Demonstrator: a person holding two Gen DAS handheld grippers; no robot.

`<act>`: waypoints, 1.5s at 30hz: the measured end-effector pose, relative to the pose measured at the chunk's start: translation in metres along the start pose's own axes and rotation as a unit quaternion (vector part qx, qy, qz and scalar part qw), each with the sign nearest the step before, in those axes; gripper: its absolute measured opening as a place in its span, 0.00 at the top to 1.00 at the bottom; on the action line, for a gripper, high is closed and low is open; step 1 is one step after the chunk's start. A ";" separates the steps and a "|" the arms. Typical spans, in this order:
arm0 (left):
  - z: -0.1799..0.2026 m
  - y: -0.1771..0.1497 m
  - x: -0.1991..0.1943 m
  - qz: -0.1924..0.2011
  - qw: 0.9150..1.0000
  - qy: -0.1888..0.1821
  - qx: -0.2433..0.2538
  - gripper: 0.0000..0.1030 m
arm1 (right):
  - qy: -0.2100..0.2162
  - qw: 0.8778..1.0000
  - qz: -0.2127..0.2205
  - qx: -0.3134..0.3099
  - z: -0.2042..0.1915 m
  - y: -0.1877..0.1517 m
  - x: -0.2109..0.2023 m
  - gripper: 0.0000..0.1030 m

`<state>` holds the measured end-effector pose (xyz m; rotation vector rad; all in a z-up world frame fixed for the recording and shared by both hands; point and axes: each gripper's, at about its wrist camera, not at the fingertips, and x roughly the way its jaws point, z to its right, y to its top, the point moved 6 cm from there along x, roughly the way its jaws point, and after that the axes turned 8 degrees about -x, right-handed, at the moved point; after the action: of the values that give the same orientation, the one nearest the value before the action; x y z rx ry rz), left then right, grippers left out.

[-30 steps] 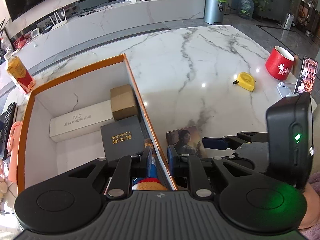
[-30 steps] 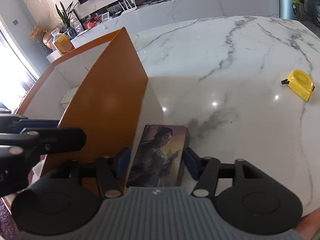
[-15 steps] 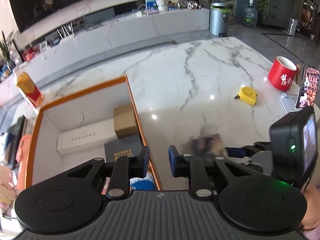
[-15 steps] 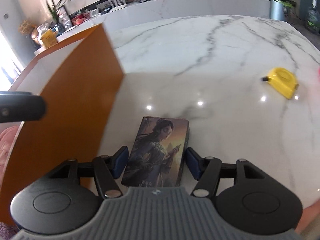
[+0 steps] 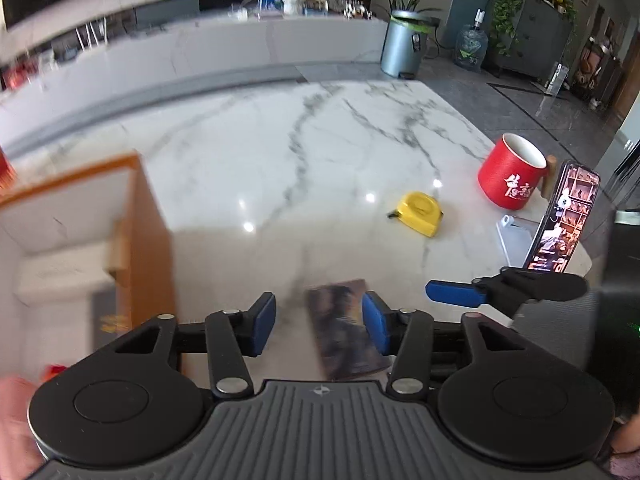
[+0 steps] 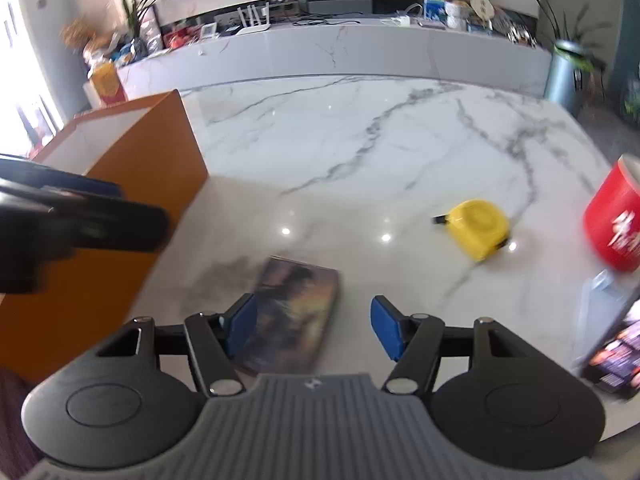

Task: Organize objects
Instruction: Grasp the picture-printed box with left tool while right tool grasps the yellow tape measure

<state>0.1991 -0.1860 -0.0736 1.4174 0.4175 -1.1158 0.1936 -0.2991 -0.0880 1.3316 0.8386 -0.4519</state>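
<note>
A flat box with a painted figure (image 6: 294, 308) lies on the marble table (image 6: 360, 152), blurred. My right gripper (image 6: 313, 326) hangs open over it; the box is near the left pad and clear of the right one. My left gripper (image 5: 319, 326) is over the same flat box (image 5: 340, 320), its jaws opening; the box lies below them, partly behind the right finger, not gripped. The orange-walled bin (image 5: 148, 240) stands to the left with boxes inside. The right gripper's blue fingers (image 5: 454, 294) show at the right of the left wrist view.
A yellow tape measure (image 6: 478, 228) lies right of the middle. A red mug (image 5: 512, 176) and a phone on a stand (image 5: 560, 220) are at the table's right edge. The left gripper's arm (image 6: 80, 220) crosses in front of the orange bin (image 6: 132, 200).
My left gripper let go of a small colourful thing in the bin, swung right over the table and opened. My right gripper drifted right, so the flat box now sits by its left pad.
</note>
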 end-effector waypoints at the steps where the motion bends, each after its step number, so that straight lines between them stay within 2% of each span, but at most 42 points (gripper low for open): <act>1: 0.002 -0.002 0.009 -0.006 1.000 0.000 -0.007 0.33 | -0.002 1.000 -0.005 -0.004 0.005 -0.003 0.000 0.42; 4: 0.006 -0.010 0.034 -0.036 0.999 0.008 -0.027 0.28 | -0.004 1.000 -0.018 0.008 0.020 -0.012 0.007 0.60; 7: 0.004 -0.018 0.053 -0.054 0.997 0.031 -0.039 0.24 | -0.013 0.999 -0.023 0.023 0.035 -0.018 0.015 0.64; 11: 0.003 -0.023 0.067 -0.057 0.996 0.027 -0.060 0.20 | -0.030 0.999 -0.019 0.012 0.048 -0.019 0.021 0.64; 15: 0.009 -0.024 0.075 -0.072 0.996 0.030 -0.046 0.20 | -0.050 0.999 -0.010 0.006 0.064 -0.014 0.027 0.61; 18: 0.012 -0.025 0.083 -0.084 0.995 0.032 -0.041 0.23 | -0.074 0.997 0.005 0.001 0.079 -0.004 0.032 0.50; 19: 0.013 -0.025 0.085 -0.086 0.995 0.033 -0.040 0.30 | -0.083 0.997 0.009 -0.002 0.084 0.000 0.034 0.43; 20: 0.013 -0.025 0.087 -0.087 0.995 0.033 -0.041 0.33 | -0.091 0.996 0.014 -0.004 0.088 0.003 0.037 0.35; 24: 0.011 -0.021 0.090 -0.085 0.995 0.031 -0.039 0.34 | -0.110 0.994 0.028 -0.004 0.104 0.017 0.051 0.33; 29: 0.002 -0.013 0.093 -0.081 0.995 0.035 -0.045 0.34 | -0.115 0.992 0.036 0.025 0.122 0.028 0.068 0.27; 41: -0.002 -0.002 0.101 -0.076 0.996 0.032 -0.044 0.34 | -0.082 0.995 0.046 0.034 0.129 0.020 0.091 0.26; 42: -0.002 -0.002 0.101 -0.076 0.996 0.032 -0.045 0.34 | -0.082 0.995 0.047 0.031 0.128 0.020 0.090 0.27; 45: -0.003 -0.002 0.101 -0.074 0.996 0.031 -0.044 0.34 | -0.082 0.995 0.045 0.019 0.122 0.020 0.087 0.43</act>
<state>0.2463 -0.2196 -0.1564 1.3638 0.6171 -1.1586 0.2966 -0.3973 -0.1378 1.3418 0.6337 -0.5011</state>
